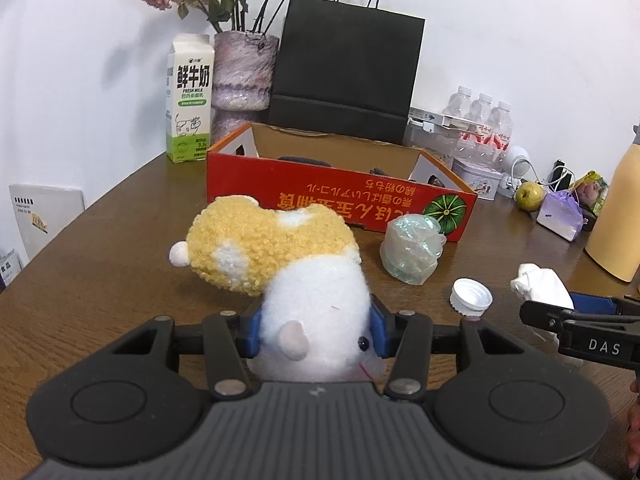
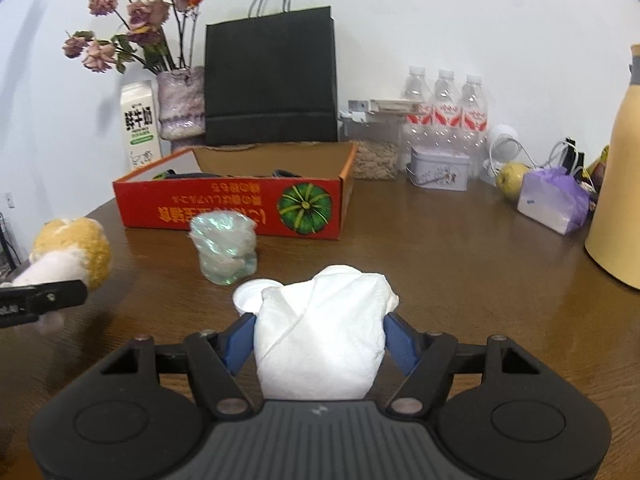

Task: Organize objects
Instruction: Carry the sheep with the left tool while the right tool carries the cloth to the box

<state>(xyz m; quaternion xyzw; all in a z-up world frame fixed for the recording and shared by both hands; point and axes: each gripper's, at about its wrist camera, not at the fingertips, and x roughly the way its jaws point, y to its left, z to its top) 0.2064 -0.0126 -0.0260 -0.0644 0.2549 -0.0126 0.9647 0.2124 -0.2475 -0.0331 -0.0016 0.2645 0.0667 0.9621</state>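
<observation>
We see our left gripper [image 1: 316, 330] pinching the plush hamster [image 1: 280, 264] by its white head above the table [image 1: 100, 264]. Our right gripper [image 2: 320, 338] clamps a crumpled tissue [image 2: 324, 328]. Ahead stand the crinkled plastic cup [image 2: 224, 252], 1 white cap [image 1: 471, 297] and the orange box [image 2: 232, 208].

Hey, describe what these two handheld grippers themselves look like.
Both match: the left gripper and right gripper have matte black linkage arms with silver rivets, blue ribbed fingers, a grey ridged centre plate and round black side pods. White "DAS" lettering marks the right one's side. No cables or sleeves show.
</observation>
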